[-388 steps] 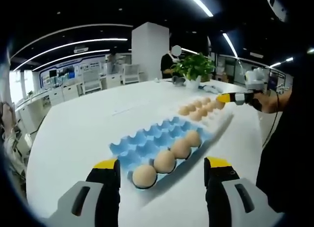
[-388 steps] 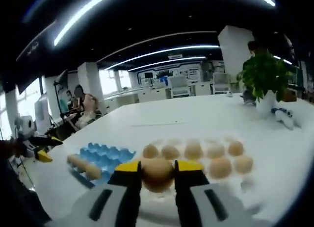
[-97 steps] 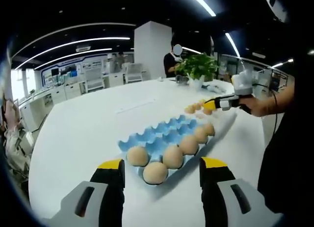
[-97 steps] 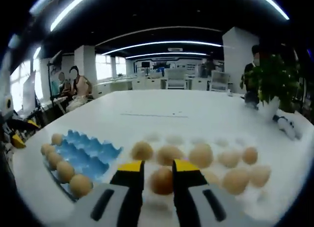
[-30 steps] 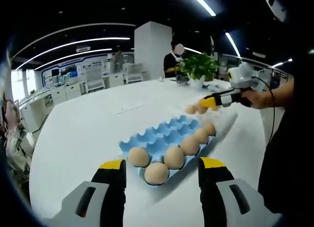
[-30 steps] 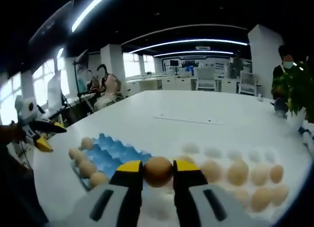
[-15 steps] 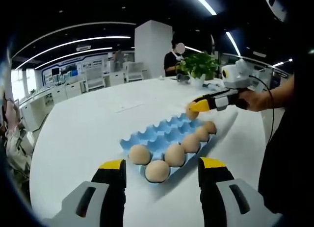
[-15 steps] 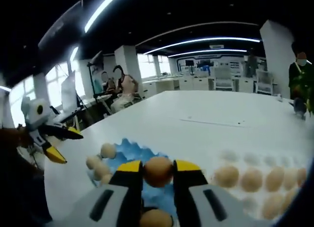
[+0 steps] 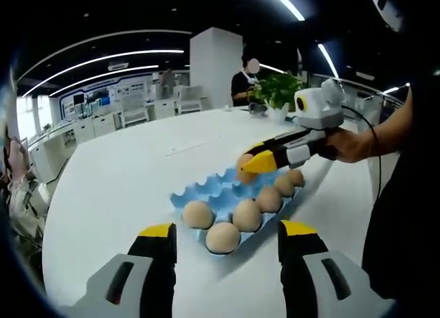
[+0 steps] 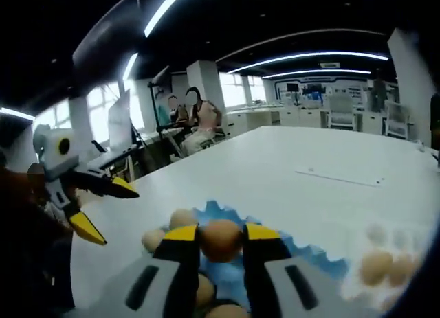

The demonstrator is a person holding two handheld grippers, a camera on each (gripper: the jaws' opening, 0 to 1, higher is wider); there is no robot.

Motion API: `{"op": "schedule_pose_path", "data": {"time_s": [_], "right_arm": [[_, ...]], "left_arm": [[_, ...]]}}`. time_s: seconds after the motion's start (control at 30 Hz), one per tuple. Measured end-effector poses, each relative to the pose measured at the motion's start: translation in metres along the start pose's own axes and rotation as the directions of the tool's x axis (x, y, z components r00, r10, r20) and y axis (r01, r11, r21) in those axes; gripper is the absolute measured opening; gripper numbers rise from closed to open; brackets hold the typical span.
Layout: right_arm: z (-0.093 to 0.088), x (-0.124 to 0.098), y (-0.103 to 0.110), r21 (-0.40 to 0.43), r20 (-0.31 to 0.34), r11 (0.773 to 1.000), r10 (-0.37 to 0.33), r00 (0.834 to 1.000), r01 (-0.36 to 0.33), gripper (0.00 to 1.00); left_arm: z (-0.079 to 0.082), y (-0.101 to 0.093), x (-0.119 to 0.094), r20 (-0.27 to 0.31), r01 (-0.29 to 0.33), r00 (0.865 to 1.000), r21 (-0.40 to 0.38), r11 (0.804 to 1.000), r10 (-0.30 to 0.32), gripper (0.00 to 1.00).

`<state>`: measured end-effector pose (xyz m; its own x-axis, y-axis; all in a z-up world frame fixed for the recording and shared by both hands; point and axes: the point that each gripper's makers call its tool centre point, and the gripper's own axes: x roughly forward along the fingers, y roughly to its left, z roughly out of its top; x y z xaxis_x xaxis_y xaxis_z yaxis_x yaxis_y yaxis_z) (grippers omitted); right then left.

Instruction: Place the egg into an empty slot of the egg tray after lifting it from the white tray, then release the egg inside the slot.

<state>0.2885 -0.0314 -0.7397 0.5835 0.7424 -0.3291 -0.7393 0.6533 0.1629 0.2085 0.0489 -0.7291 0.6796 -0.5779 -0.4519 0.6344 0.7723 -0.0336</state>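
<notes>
Right tongs clench a smooth tan egg at lower centre, over the scalloped blue egg tray; left tongs gape, released, above the white worktop.

The blue egg tray sits half hidden behind the jaws — white tray blurred.

**Bright strips, soft edges**

Ceiling light strips light the white table evenly, with faint shadows. The left gripper view is fairly sharp; the right gripper view is blurred (eggs at its edge smear). Fisheye bends both.
</notes>
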Motion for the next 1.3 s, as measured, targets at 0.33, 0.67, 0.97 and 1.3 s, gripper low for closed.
{"op": "schedule_pose_path", "data": {"time_s": [0.33, 0.67, 0.97, 1.3], "right_arm": [[-0.012, 0.025, 0.019, -0.040, -0.044, 0.997, 0.060, 0.997, -0.062, 0.23], [-0.019, 0.039, 0.018, -0.039, -0.072, 0.997, 0.066, 0.995, -0.069, 0.23], [-0.022, 0.041, 0.017, -0.001, -0.082, 0.998, 0.070, 0.994, -0.070, 0.24], [-0.023, 0.041, 0.018, -0.001, -0.093, 0.997, 0.075, 0.993, -0.075, 0.24]], "left_arm": [[-0.001, 0.000, 0.000, -0.008, 0.003, 1.000, -0.016, 1.000, -0.003, 0.65], [-0.001, 0.001, 0.000, -0.013, -0.001, 1.000, -0.032, 0.999, 0.000, 0.68], [0.000, 0.000, 0.000, -0.008, 0.001, 1.000, -0.027, 1.000, -0.001, 0.66], [0.003, 0.000, 0.000, -0.001, 0.003, 1.000, -0.025, 1.000, -0.003, 0.65]]}}
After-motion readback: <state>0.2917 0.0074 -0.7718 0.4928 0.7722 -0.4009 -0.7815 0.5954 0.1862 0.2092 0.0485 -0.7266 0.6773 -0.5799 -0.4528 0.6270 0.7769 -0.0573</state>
